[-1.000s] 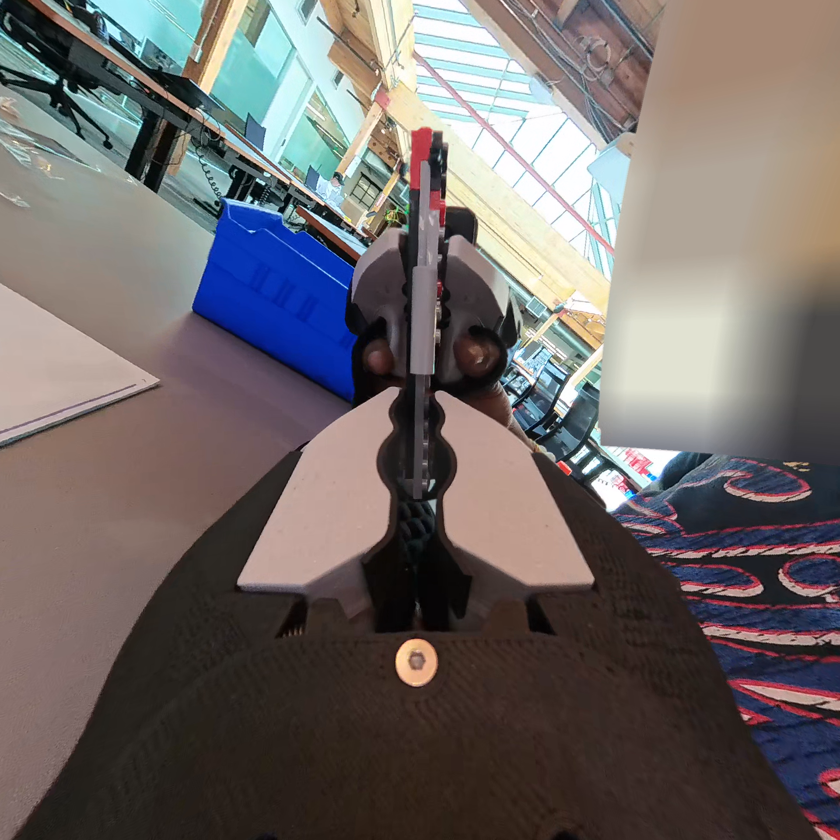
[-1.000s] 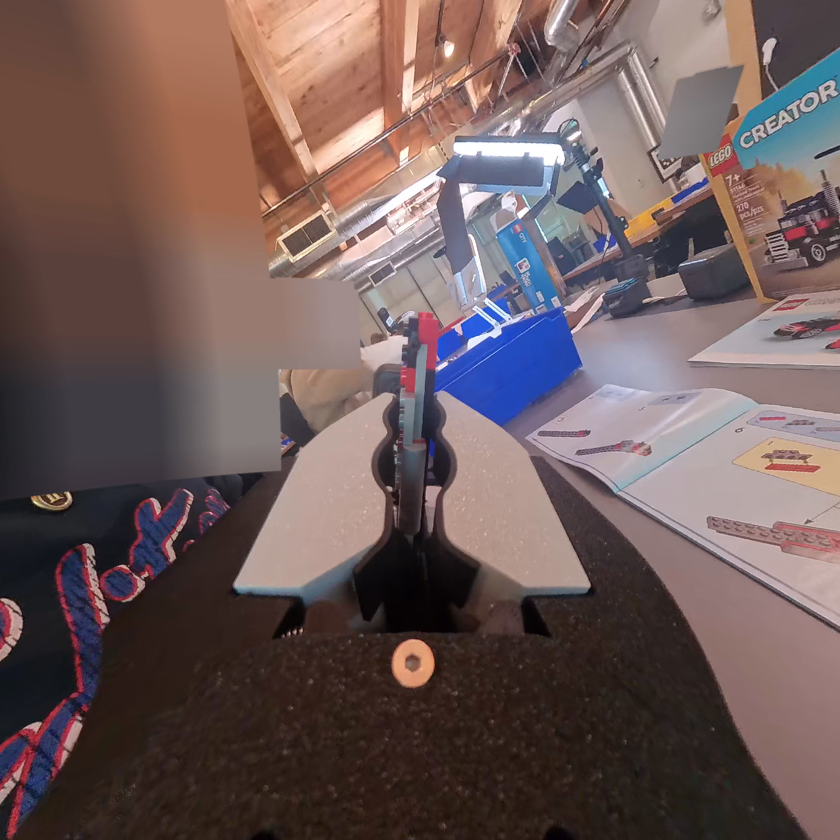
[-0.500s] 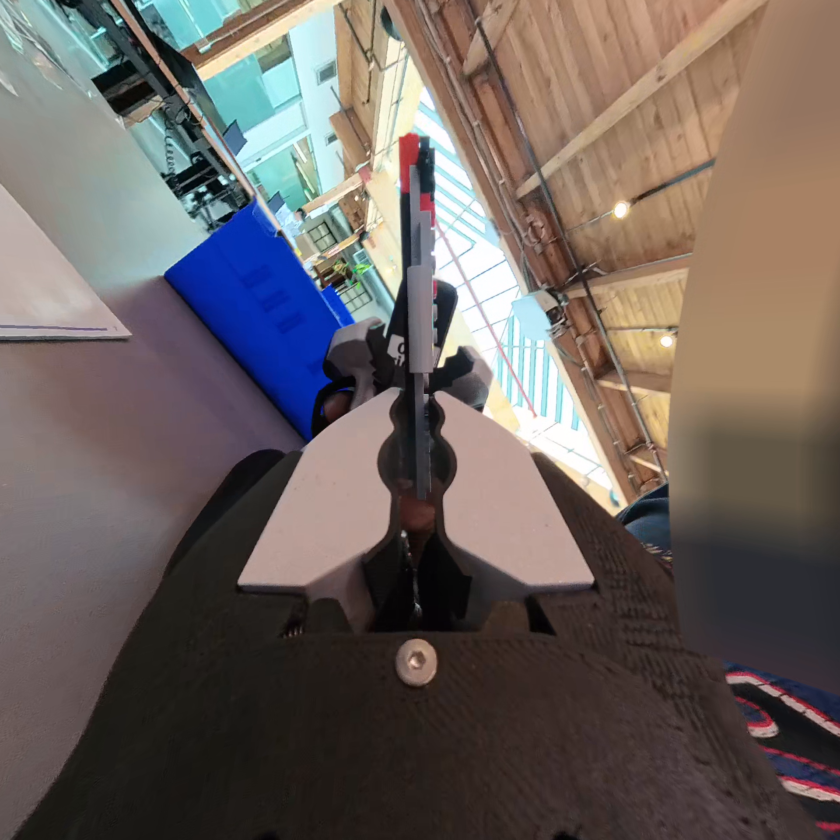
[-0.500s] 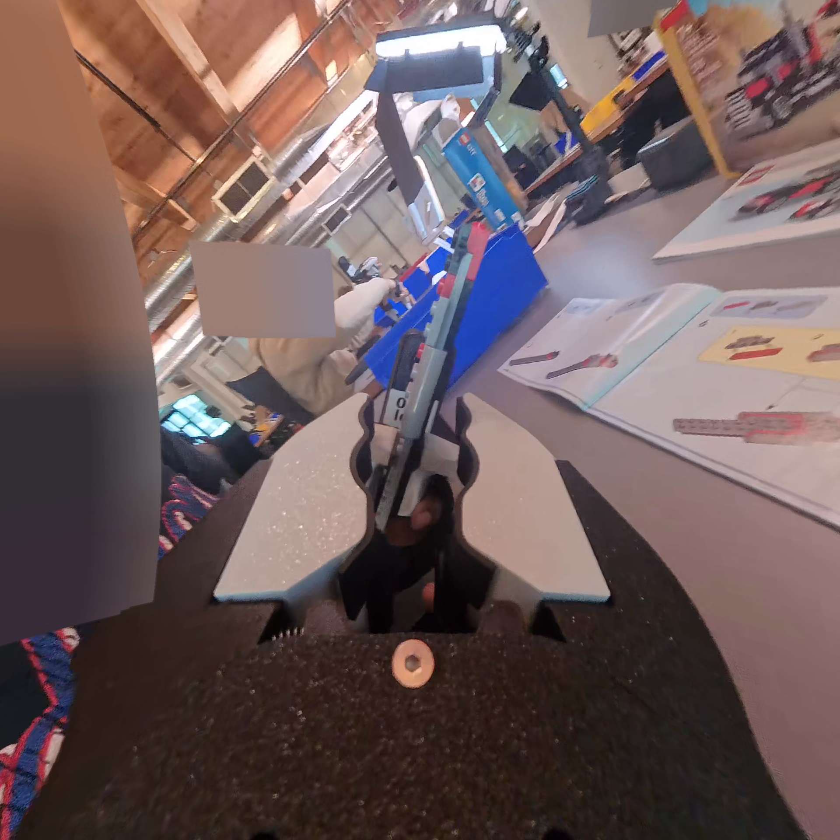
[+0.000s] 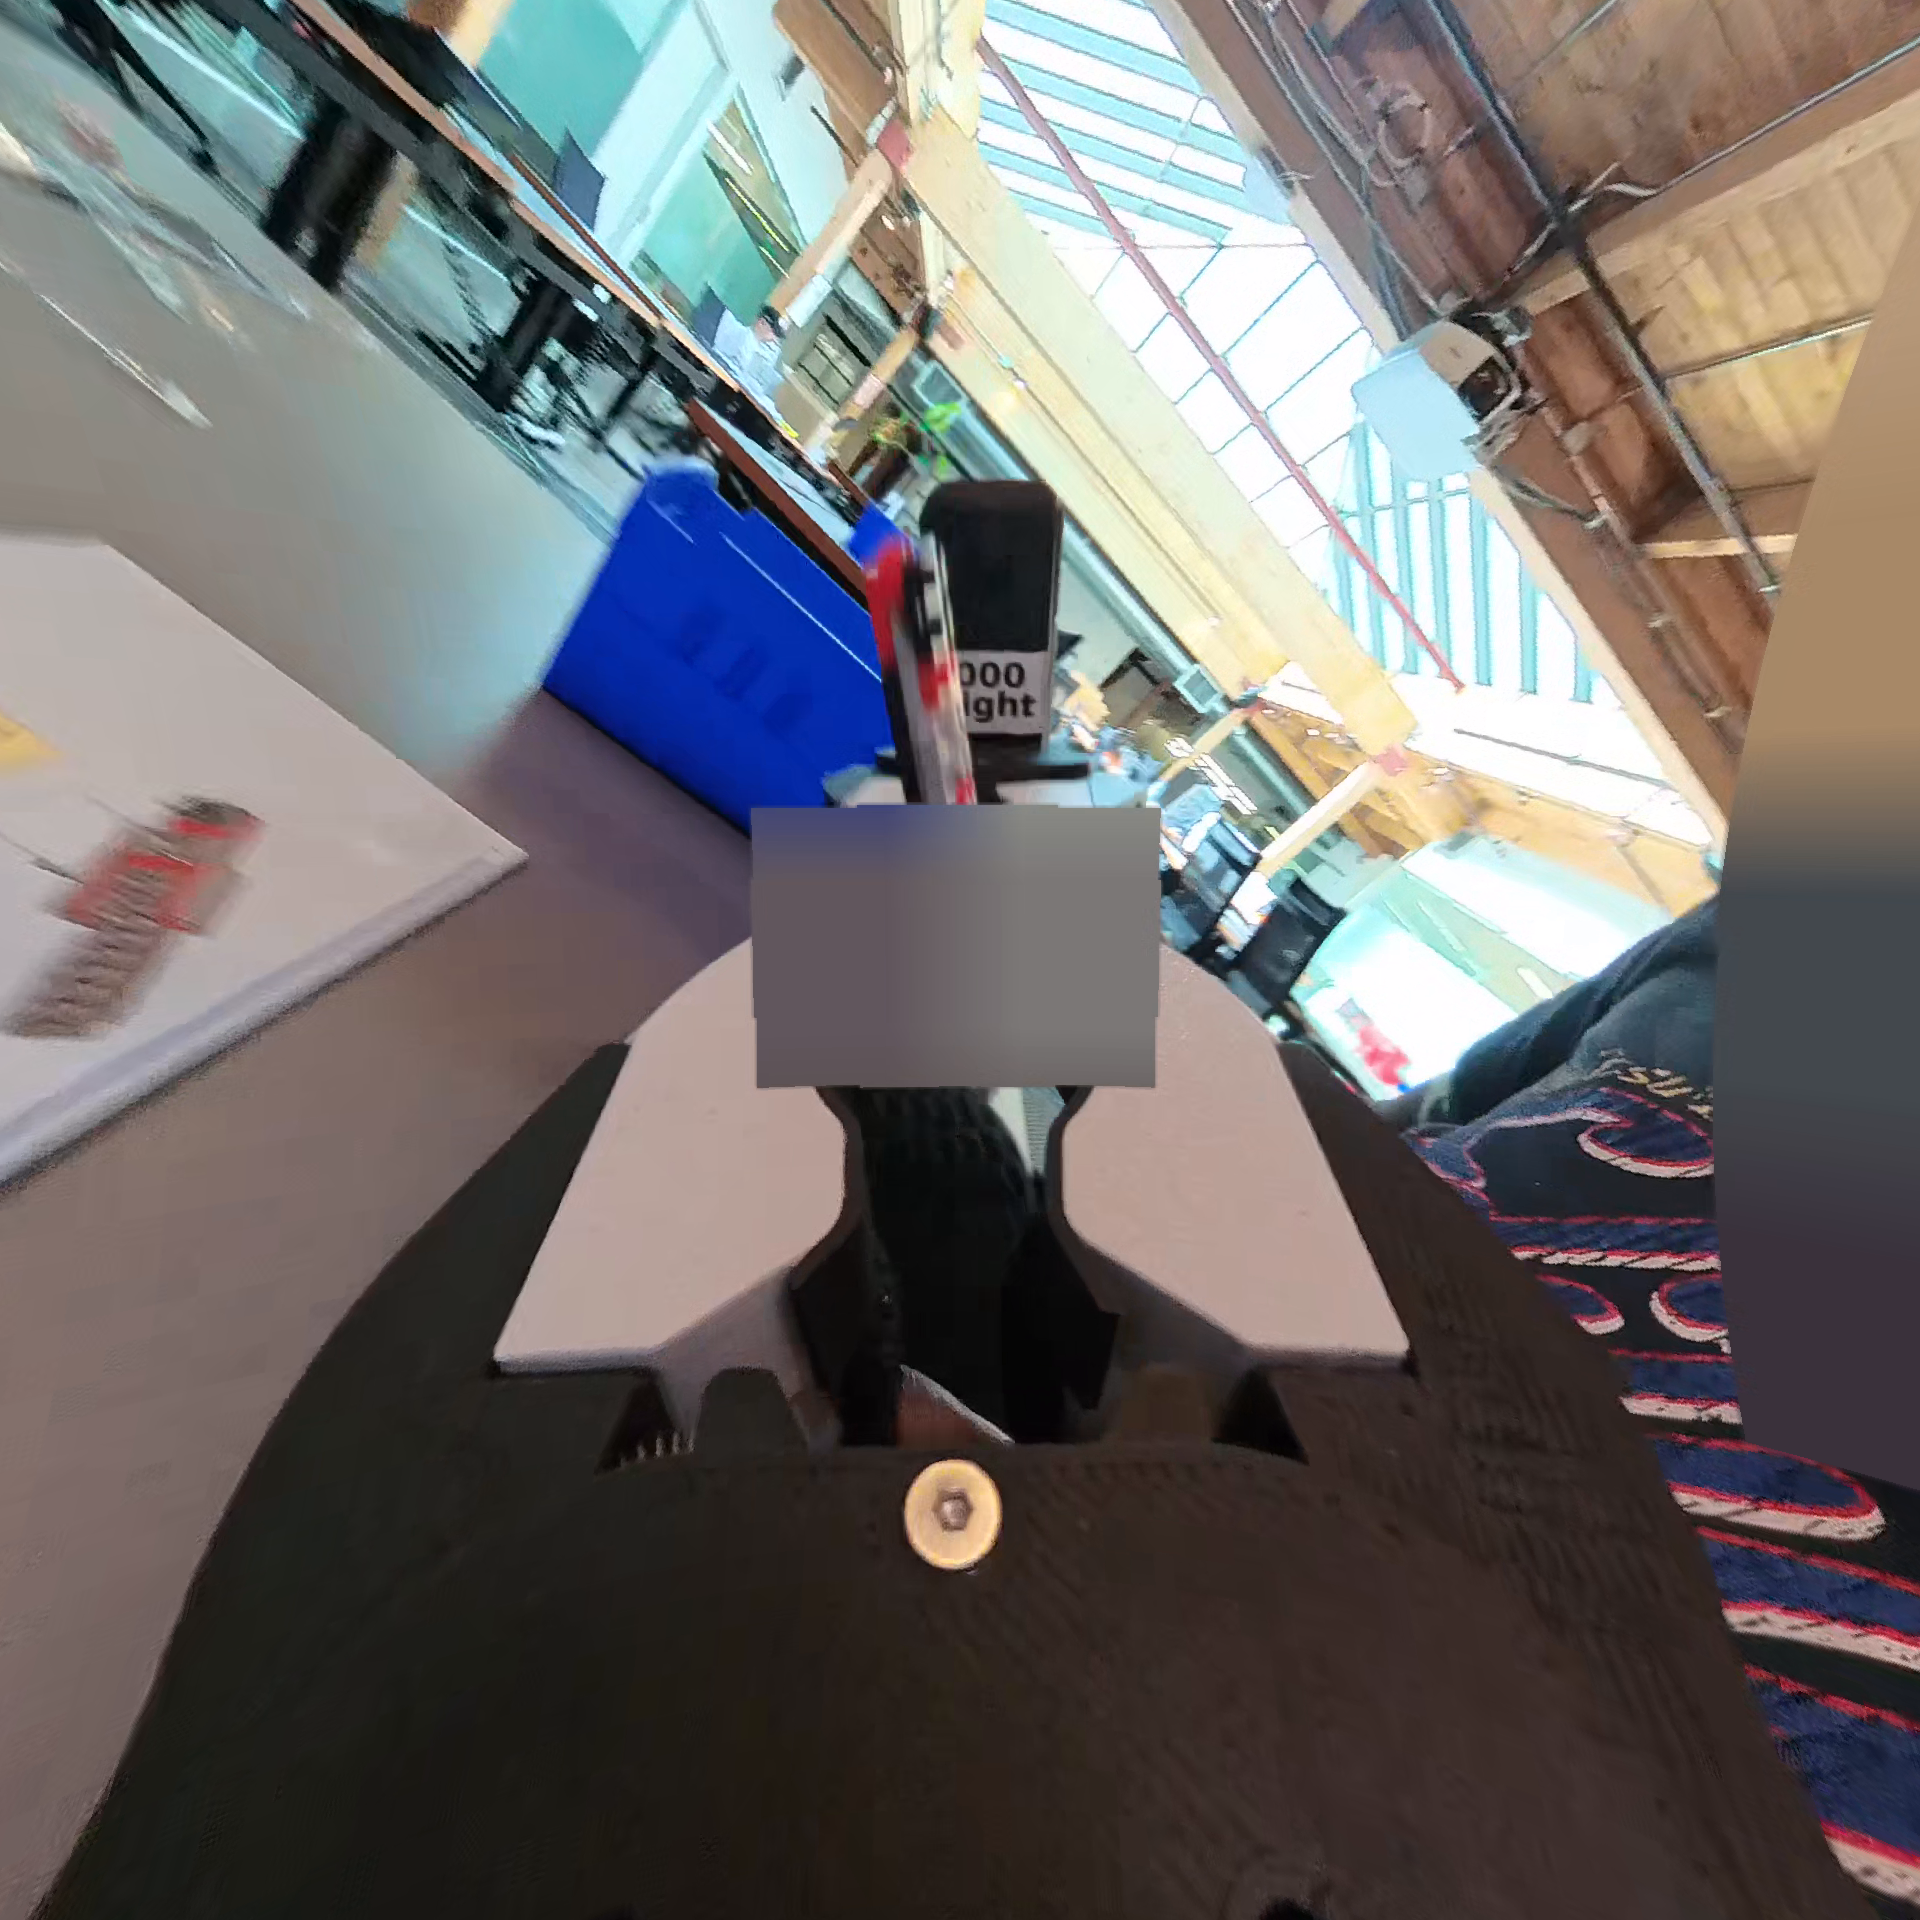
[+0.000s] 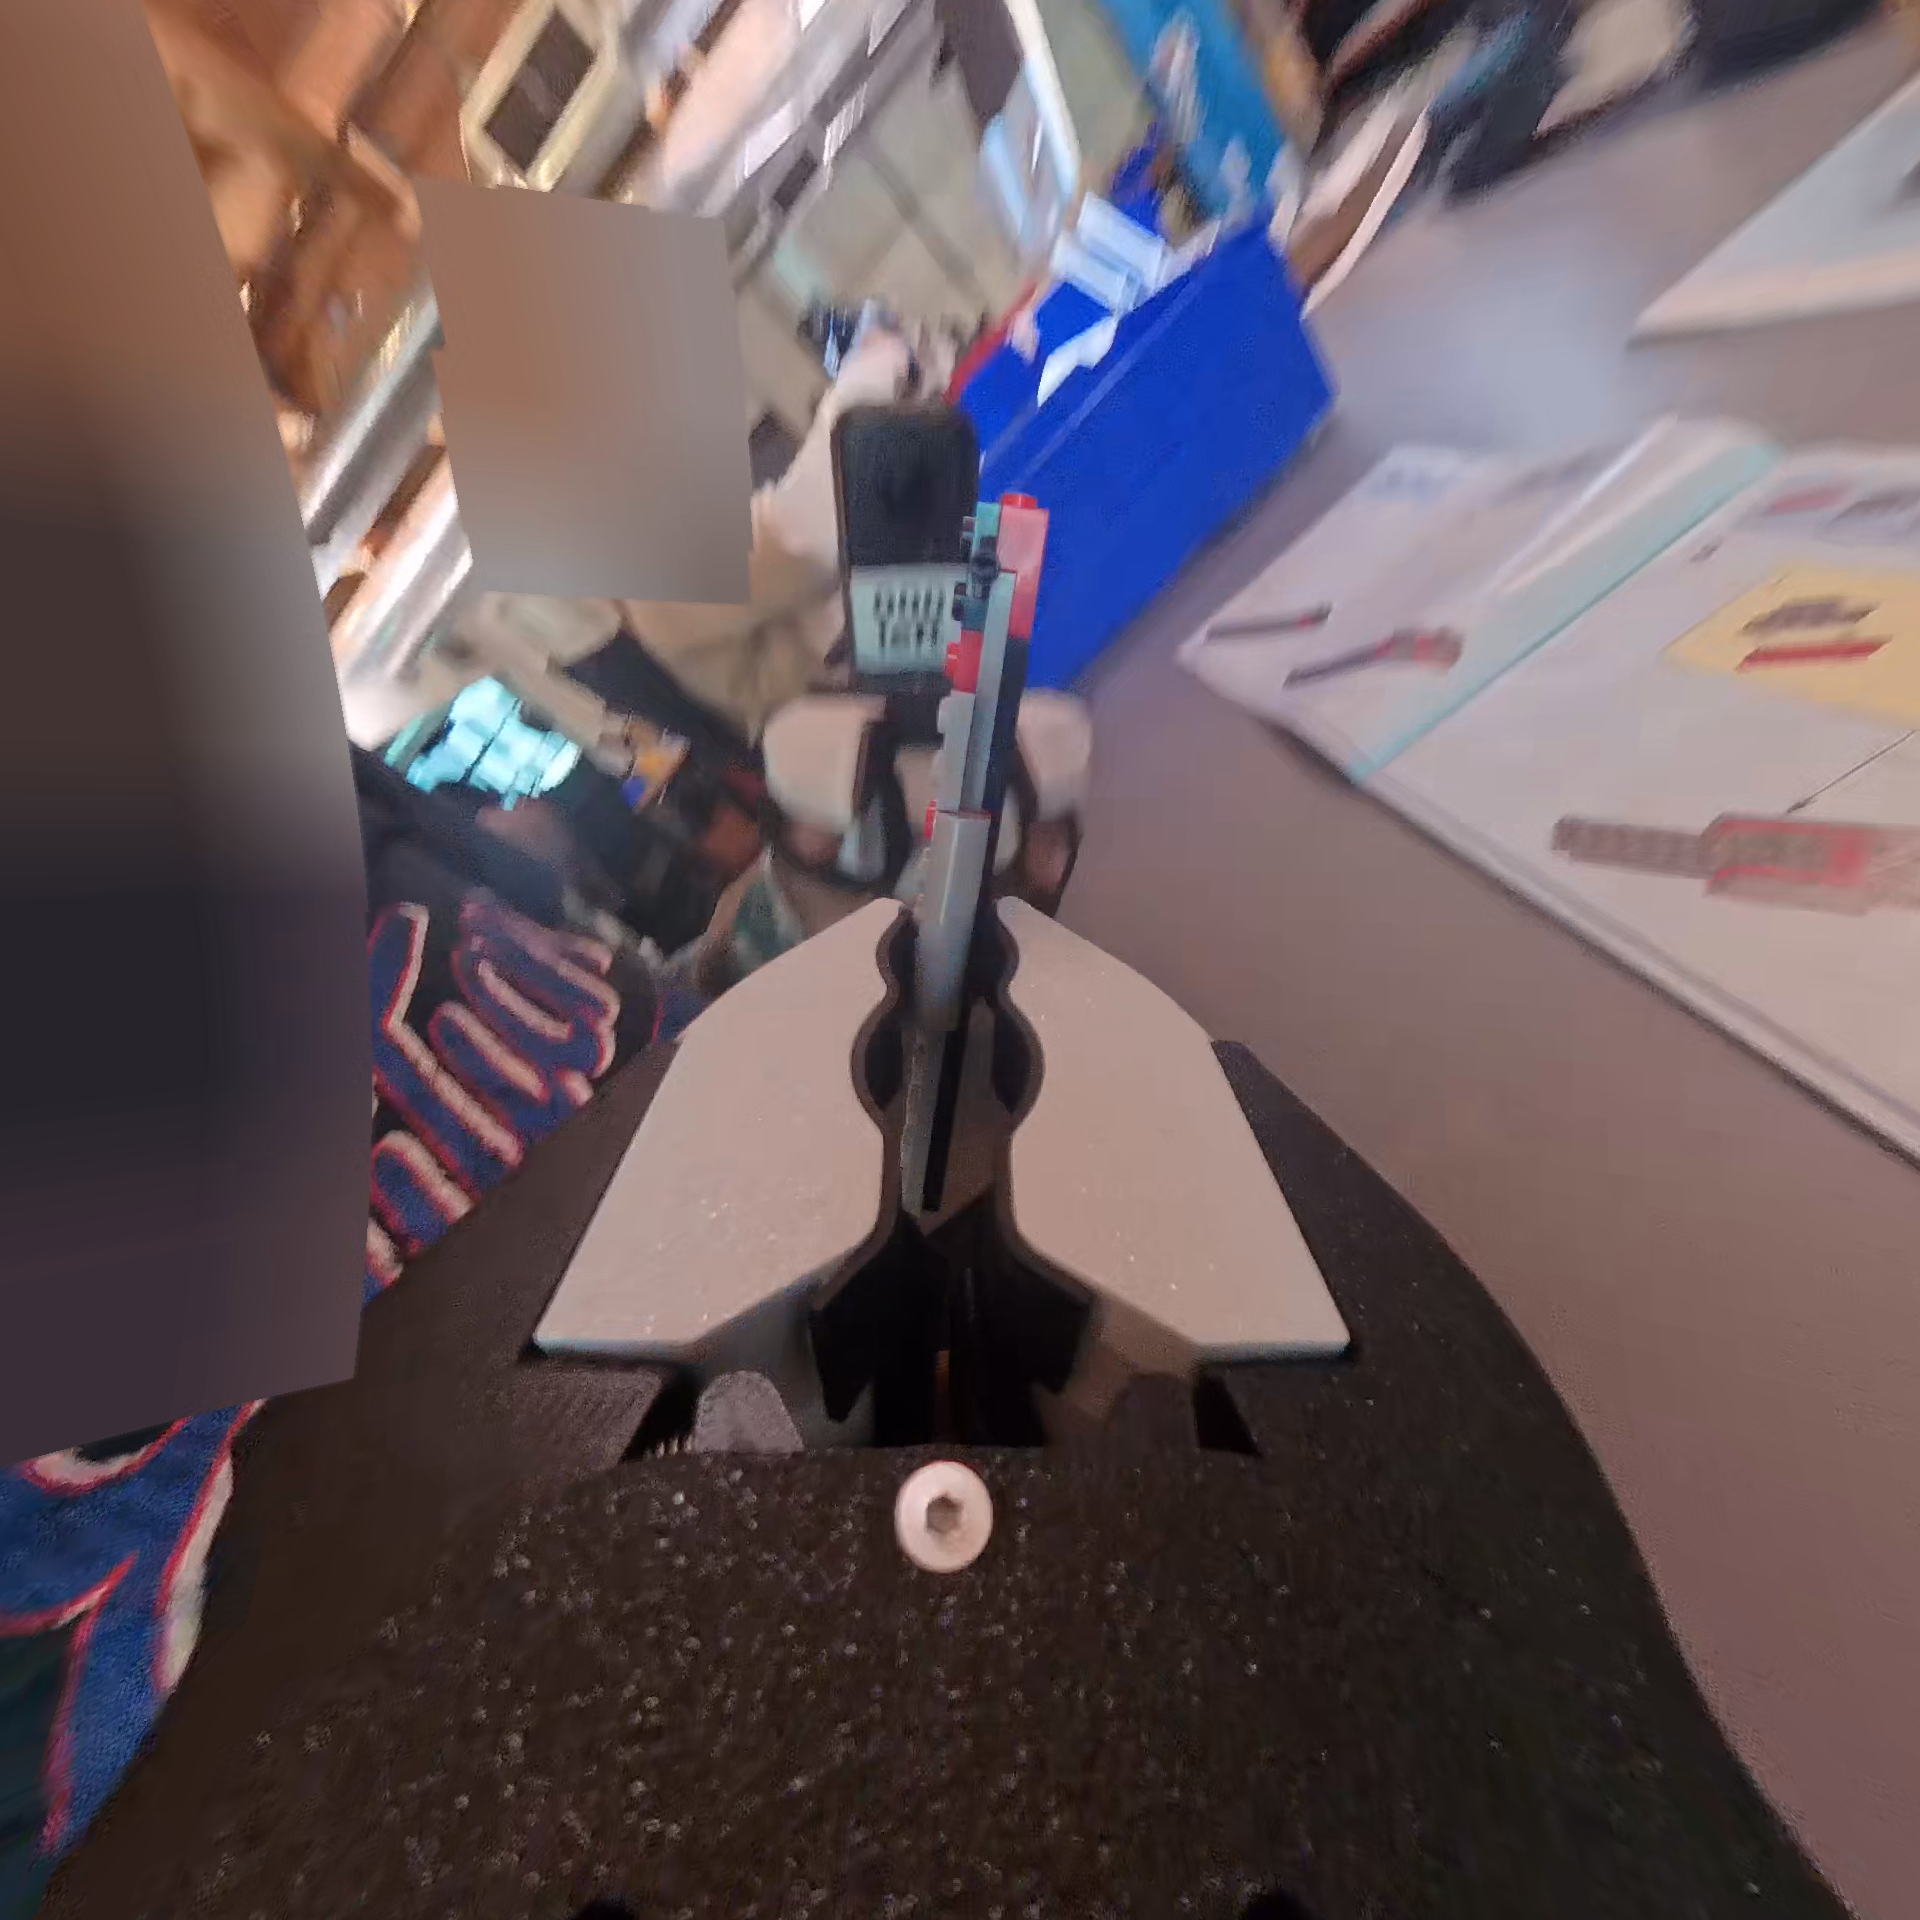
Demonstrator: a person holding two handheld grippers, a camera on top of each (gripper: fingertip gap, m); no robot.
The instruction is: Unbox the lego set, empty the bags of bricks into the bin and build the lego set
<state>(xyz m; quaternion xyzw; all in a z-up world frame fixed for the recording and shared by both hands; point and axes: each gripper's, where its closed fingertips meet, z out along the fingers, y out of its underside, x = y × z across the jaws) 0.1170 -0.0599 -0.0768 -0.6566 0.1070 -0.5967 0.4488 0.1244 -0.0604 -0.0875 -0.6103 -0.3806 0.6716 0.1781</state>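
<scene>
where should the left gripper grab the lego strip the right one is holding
Take the free red-tipped end of the lego strip, clear of the right gripper, which clamps its grey end. It is thin and flat, so approach end-on, from opposite the right gripper, with the jaws closing on its broad faces.

The two grippers face each other above the table (image 6: 1455,1091) — the lego piece (image 6: 977,790) stands between them. Behind it sits the bin (image 6: 1153,447); the open booklet (image 6: 1621,748) lies on the table to the right gripper's (image 6: 945,935) right.
</scene>
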